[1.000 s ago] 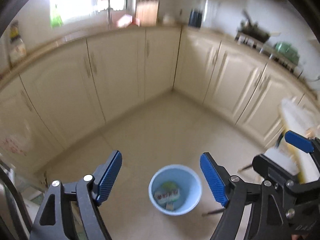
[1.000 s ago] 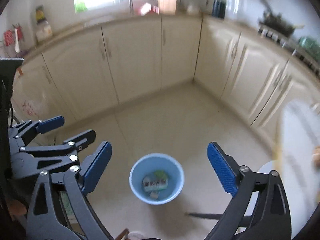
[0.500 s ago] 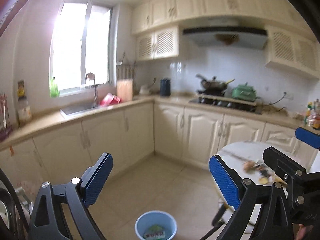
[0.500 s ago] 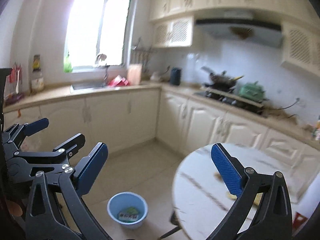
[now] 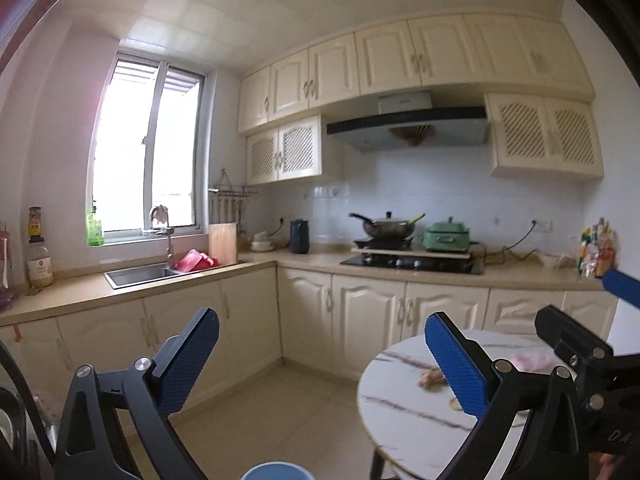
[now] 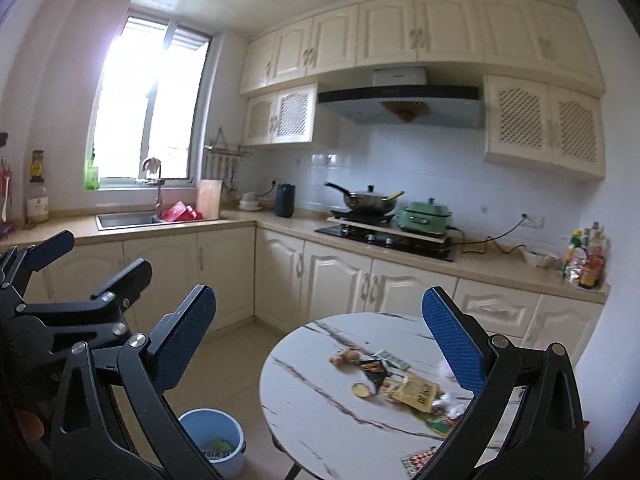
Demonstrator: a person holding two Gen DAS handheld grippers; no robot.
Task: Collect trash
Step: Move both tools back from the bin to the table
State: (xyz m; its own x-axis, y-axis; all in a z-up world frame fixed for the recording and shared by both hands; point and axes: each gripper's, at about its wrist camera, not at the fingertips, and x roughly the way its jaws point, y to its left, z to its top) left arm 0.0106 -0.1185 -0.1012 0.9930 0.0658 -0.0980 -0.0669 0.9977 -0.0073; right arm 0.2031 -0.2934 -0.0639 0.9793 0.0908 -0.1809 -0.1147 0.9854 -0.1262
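Observation:
Several pieces of trash lie on the round white marble table (image 6: 320,408): a yellow wrapper (image 6: 418,392), a dark wrapper (image 6: 374,368), a brownish scrap (image 6: 346,357) and a round yellow piece (image 6: 361,390). A light blue bin (image 6: 214,440) with trash inside stands on the floor left of the table; its rim shows in the left wrist view (image 5: 276,471). My right gripper (image 6: 320,344) is open and empty, raised over the table's near side. My left gripper (image 5: 320,360) is open and empty, left of the table (image 5: 404,404). A pink scrap (image 5: 532,360) lies on the table.
Cream cabinets and a beige counter (image 6: 280,220) run along two walls, with a sink (image 6: 128,219), a stove (image 6: 384,236) with a wok, a green pot (image 6: 426,216) and bottles (image 6: 586,258). Beige tiled floor (image 5: 288,412) lies between cabinets and table.
Both grippers have tilted up from looking down at the bin to looking level across the kitchen. The table with its trash has come into view. Both stayed open.

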